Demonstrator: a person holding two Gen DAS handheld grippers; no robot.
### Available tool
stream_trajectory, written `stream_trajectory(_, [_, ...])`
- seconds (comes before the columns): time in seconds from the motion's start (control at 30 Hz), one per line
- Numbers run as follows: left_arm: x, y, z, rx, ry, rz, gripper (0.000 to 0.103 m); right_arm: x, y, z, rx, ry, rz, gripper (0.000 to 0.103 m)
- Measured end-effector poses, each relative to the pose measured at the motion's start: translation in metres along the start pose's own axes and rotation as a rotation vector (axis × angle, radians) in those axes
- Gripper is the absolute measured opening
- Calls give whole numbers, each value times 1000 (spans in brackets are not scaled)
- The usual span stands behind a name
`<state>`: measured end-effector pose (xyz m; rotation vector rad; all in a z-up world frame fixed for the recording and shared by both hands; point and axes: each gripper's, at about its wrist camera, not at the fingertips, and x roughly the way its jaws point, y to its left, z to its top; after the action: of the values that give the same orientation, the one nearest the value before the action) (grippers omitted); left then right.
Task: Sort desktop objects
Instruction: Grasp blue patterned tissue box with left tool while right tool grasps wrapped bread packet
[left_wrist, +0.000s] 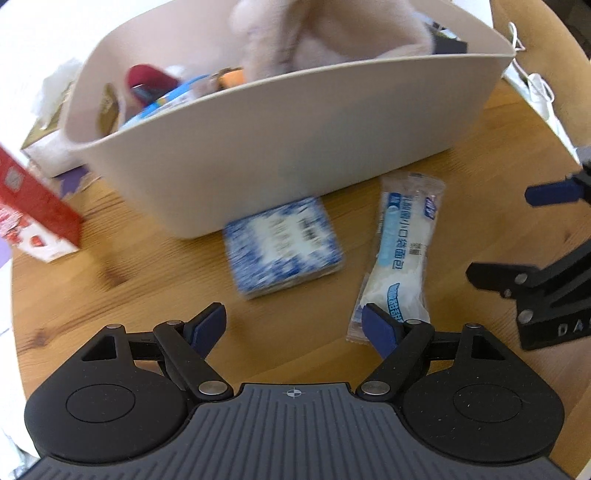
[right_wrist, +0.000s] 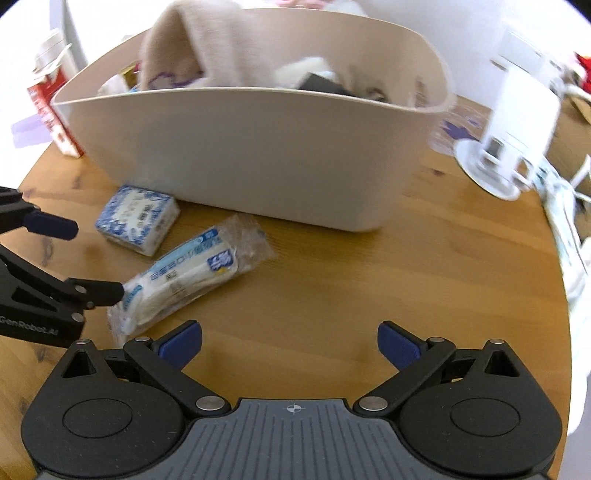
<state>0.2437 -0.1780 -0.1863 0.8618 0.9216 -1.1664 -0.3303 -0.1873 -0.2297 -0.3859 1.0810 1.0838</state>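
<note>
Both hand-held grippers, left and right, hover wide open and empty over the wooden surface. A blue-patterned tissue pack and wrapped bread packet lie just near of the full beige bin.

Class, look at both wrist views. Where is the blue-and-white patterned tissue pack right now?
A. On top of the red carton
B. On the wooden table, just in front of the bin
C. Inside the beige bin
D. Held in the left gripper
B. The tissue pack lies flat on the wooden table against the front wall of the beige bin, beside the bread packet; the left gripper is open and empty.
</note>
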Motion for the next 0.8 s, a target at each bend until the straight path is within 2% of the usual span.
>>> stream_trajectory(0.13, [0,-15,7,-17,-8,-43,82,-3,-15,-3,65,-11,-16,103])
stream_trajectory(0.27, [-8,-19,-2,-20,-50,12,82,-2,-15,0,109,-27,3,103])
stream_trajectory(0.33, [-10,-8,-6,-100,-50,30,82,-5,-9,3,98,-43,27,103])
stream_trajectory(0.43, [-11,17,-12,-250,-31,-17,82,-2,3,12,92,-53,54,103])
stream_trajectory(0.5, [-10,31,-16,-307,-27,-34,82,0,10,18,116,-55,74,103])
stream_trajectory(0.63, [-14,50,-25,-363,-40,-13,82,19,24,31,106,-17,77,103])
stream_trajectory(0.73, [-14,59,-25,-425,-38,-56,82,28,35,35,66,5,59,103])
stream_trajectory(0.8, [-13,62,-24,-429,-33,-85,82,34,38,35,56,31,29,103])
